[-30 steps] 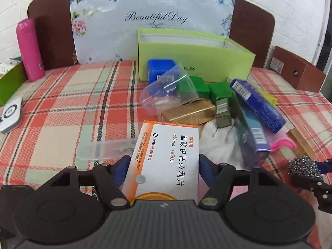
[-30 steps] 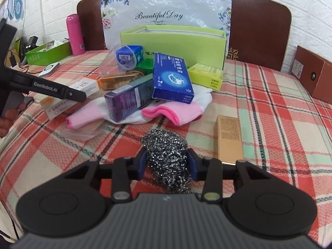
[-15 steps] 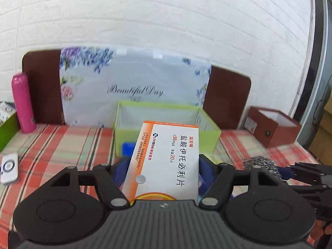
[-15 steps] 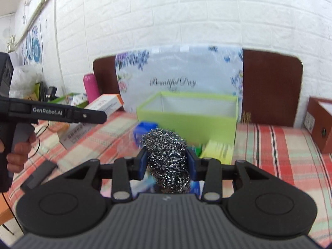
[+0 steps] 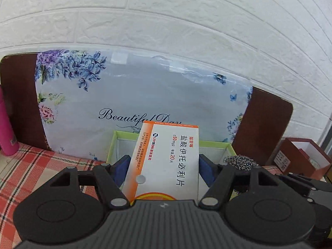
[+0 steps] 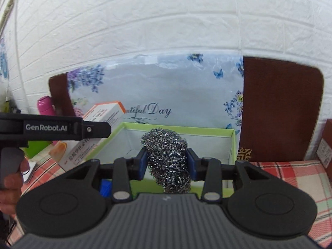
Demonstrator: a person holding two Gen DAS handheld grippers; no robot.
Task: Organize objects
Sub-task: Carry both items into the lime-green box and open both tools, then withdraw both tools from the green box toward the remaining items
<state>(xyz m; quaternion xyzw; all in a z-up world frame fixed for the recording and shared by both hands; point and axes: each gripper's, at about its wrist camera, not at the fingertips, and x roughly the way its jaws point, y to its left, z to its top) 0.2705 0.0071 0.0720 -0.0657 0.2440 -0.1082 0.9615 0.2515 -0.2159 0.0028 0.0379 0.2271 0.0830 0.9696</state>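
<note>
Left hand-held gripper (image 5: 164, 166) clamped on medicine box (image 5: 166, 157), right hand-held gripper (image 6: 166, 158) clamped on steel wool (image 6: 168, 159), both raised before open green box (image 6: 232, 145); neither dropped in, pile unsorted.

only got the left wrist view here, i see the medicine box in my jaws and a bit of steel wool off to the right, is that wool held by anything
Observer: Yes. In the right wrist view the right gripper is shut on the steel wool, blue pads pressed into both its sides.
Operator: ok and whats in front of it
Observer: The green box; its open top shows a pale inside, and nothing shows in the part that is visible.
Operator: does my box look square in the grip from there
Observer: The medicine box sticks out past the left gripper's black finger, its far end tilted upward, near the green box's left wall.
</note>
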